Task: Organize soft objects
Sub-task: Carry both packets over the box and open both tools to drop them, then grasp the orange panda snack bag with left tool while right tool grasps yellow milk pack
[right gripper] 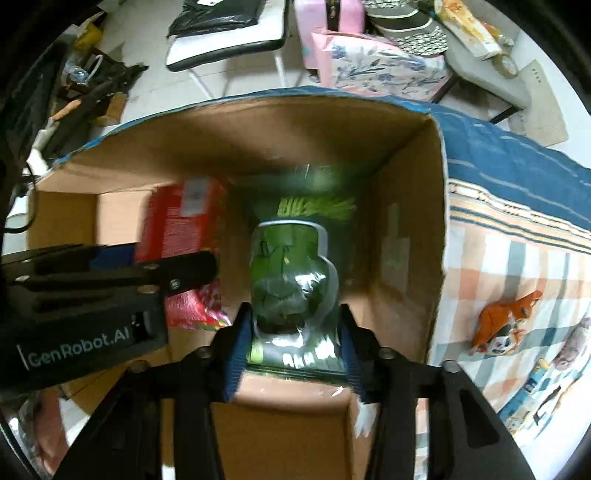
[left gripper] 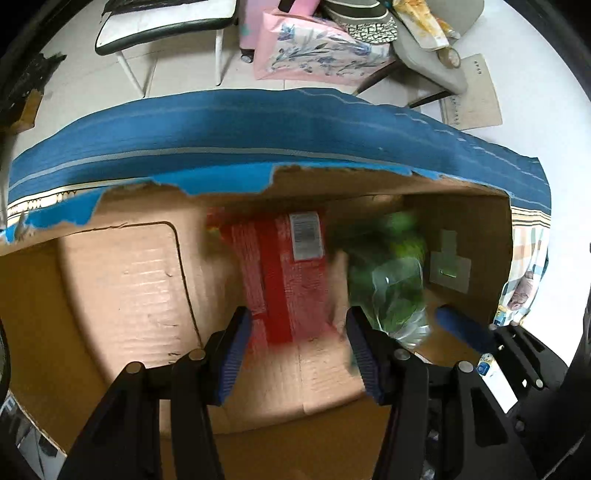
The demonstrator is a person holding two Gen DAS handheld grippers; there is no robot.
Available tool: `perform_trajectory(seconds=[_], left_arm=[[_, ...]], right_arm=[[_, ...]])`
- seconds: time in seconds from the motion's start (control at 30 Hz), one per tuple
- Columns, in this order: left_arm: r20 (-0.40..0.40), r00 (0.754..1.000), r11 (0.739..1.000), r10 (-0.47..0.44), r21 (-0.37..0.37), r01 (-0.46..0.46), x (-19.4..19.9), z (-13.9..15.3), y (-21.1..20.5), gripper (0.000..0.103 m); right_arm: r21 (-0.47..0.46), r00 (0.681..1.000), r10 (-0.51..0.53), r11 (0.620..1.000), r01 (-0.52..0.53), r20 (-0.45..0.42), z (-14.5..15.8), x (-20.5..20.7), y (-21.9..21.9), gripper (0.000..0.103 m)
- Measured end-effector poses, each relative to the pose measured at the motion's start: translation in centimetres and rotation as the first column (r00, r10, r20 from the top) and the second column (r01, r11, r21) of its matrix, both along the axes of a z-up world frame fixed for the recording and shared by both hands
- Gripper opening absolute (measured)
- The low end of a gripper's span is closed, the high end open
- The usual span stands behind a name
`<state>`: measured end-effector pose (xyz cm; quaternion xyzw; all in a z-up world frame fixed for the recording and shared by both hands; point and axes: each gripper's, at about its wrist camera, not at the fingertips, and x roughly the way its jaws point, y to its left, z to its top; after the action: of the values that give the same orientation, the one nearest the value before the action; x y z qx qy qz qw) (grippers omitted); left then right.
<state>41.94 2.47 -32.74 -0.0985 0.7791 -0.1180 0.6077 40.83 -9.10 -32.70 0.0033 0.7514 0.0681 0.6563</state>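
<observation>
A red snack packet point(left gripper: 284, 273) lies inside the open cardboard box point(left gripper: 122, 280), blurred by motion. My left gripper point(left gripper: 295, 347) is open over the box with the packet's near end between its blue pads point(left gripper: 232, 350). A green, part-clear bag point(left gripper: 391, 280) lies to the packet's right. In the right wrist view the green bag point(right gripper: 291, 280) sits between my right gripper's point(right gripper: 291, 343) open fingers, low in the box point(right gripper: 406, 221). The red packet point(right gripper: 181, 229) lies to its left, behind the left gripper's body point(right gripper: 85, 302).
The box rests on a blue and checked cloth point(right gripper: 517, 236) with a small orange fox toy point(right gripper: 506, 321). Beyond it are white chairs point(left gripper: 162, 22), a pink floral bag point(left gripper: 314, 48) and clutter on the tiled floor point(right gripper: 92, 92).
</observation>
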Motion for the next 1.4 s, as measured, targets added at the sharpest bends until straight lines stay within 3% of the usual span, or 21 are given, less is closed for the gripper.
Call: perform_trajectory(seconds=[0.03,0.27,0.33,0.47,0.53,0.6,0.67,0.83,1.2,1.4], left_arm=[[0.000,1.000,1.000,0.005,-0.004,-0.005,0.1,0.1,0.0,0.052],[0.041,0.999,0.998,0.016,0.058,-0.019,-0.6,1.9,0.9,0.070],[0.063,0.998,0.997,0.031,0.064,-0.035,-1.3,2.7,1.5,0.075],[0.118,0.992,0.994,0.051,0.094,-0.062,-3.3,4.3,2.4,0.091],[0.158,0.986,0.988,0.055,0.135,-0.077,-4.5,5.3,2.9,0.099],[0.226,0.973,0.977,0.047,0.192,-0.091,-5.9,6.7,3.5,0.100],[0.274,0.961,0.971,0.044,0.213,-0.105,-7.2,7.8,4.0,0.100],[0.328,0.941,0.968,0.083,0.197,-0.154,-10.3,9.9,5.1,0.100],[0.473,0.878,0.950,0.073,0.234,-0.205,-18.0,15.6,5.8,0.100],[0.502,0.863,0.948,0.059,0.244,-0.207,-20.7,18.1,5.5,0.100]], right_arm=[[0.000,1.000,-0.006,1.000,0.006,0.007,0.2,0.0,-0.1,0.074],[0.011,0.999,-0.023,1.000,0.023,0.039,2.0,-0.6,-1.0,0.075],[0.010,0.998,-0.024,1.000,0.024,0.049,2.6,-1.1,-1.1,0.082],[0.008,0.997,-0.008,1.000,0.008,0.075,4.3,-2.8,-1.0,0.086],[0.015,0.996,-0.005,1.000,0.004,0.093,5.0,-3.7,-1.0,0.095],[0.025,0.994,-0.013,1.000,0.010,0.112,5.9,-4.7,-1.1,0.103],[0.033,0.991,-0.017,0.999,0.013,0.135,6.7,-5.8,-0.9,0.103],[0.029,0.985,-0.003,1.000,-0.002,0.174,8.5,-8.4,-0.3,0.103],[0.018,0.956,0.016,1.000,-0.022,0.294,14.1,-15.4,0.1,0.103],[0.052,0.941,0.001,0.998,-0.020,0.339,17.1,-18.6,-0.3,0.103]])
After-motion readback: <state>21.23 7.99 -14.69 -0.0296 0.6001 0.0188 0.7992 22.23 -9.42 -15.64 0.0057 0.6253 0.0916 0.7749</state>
